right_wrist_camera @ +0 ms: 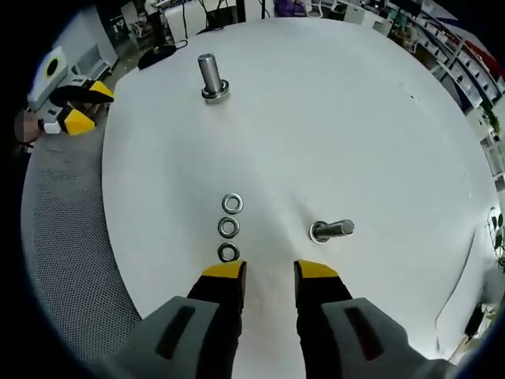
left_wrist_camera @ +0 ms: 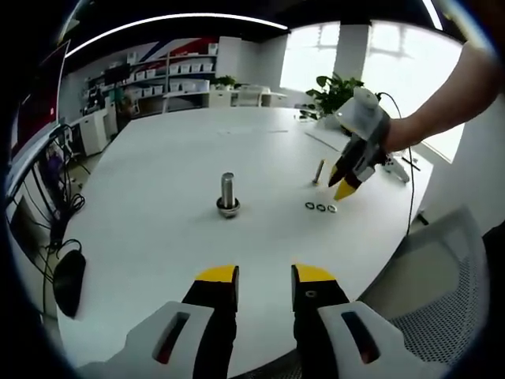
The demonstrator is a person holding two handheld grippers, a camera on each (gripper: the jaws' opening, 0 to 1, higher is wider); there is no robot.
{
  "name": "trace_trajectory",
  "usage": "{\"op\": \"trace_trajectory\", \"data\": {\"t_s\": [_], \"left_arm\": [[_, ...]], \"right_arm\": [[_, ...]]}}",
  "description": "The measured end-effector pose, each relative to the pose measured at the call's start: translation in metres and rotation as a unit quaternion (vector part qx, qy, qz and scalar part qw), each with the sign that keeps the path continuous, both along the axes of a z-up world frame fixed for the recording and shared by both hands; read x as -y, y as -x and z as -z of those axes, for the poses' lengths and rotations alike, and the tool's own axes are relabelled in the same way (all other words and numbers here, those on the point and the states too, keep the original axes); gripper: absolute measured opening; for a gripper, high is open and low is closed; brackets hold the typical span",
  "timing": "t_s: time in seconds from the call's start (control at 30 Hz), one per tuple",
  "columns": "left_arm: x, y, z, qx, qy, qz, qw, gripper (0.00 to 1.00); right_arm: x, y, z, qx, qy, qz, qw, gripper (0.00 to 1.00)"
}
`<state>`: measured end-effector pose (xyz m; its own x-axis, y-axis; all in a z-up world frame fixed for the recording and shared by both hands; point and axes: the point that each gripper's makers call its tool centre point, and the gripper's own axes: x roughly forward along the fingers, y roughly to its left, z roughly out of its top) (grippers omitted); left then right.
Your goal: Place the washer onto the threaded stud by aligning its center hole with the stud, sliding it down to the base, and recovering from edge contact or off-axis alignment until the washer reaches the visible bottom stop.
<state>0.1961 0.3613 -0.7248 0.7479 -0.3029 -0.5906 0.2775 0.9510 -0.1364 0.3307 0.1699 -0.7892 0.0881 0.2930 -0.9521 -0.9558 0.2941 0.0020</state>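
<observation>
An upright threaded stud (left_wrist_camera: 228, 189) stands on the white round table (left_wrist_camera: 158, 237), with a ring-like base at its foot. To its right, three small washers (left_wrist_camera: 320, 208) lie flat in a row. My left gripper (left_wrist_camera: 265, 283) is open and empty at the near table edge, well short of the stud. In the right gripper view, my right gripper (right_wrist_camera: 270, 275) is open just behind the nearest washer (right_wrist_camera: 228, 253) of the row. The stud (right_wrist_camera: 210, 76) stands far ahead. The right gripper (left_wrist_camera: 345, 180), held by a hand, hovers over the washers.
A second bolt (right_wrist_camera: 331, 230) lies on its side right of the washers, also the bolt (left_wrist_camera: 318, 172). A grey mesh chair (right_wrist_camera: 71, 260) sits by the table edge. The left gripper (right_wrist_camera: 75, 106) shows at far left. A cable (left_wrist_camera: 410, 197) trails off the table.
</observation>
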Motion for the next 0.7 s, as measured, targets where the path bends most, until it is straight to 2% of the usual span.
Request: {"op": "trace_trajectory", "data": {"t_s": [0.3, 0.47, 0.5, 0.6, 0.7], "left_arm": [[0.0, 0.0, 0.0, 0.001, 0.0, -0.001, 1.0, 0.25], [-0.001, 0.0, 0.0, 0.001, 0.001, -0.001, 1.0, 0.25], [-0.001, -0.001, 0.0, 0.001, 0.001, -0.001, 1.0, 0.25], [-0.001, -0.001, 0.0, 0.001, 0.0, -0.001, 1.0, 0.25], [-0.001, -0.001, -0.001, 0.003, -0.001, -0.002, 1.0, 0.24]], "right_arm": [[-0.011, 0.018, 0.005, -0.012, -0.001, -0.035, 0.9993, 0.28], [-0.011, 0.021, 0.01, -0.01, 0.013, -0.055, 0.9984, 0.26], [-0.012, 0.018, 0.009, 0.0, 0.014, -0.064, 0.9978, 0.25], [-0.011, 0.017, 0.009, -0.003, 0.015, -0.062, 0.998, 0.24], [-0.012, 0.019, 0.009, 0.004, 0.017, -0.086, 0.9962, 0.23]]}}
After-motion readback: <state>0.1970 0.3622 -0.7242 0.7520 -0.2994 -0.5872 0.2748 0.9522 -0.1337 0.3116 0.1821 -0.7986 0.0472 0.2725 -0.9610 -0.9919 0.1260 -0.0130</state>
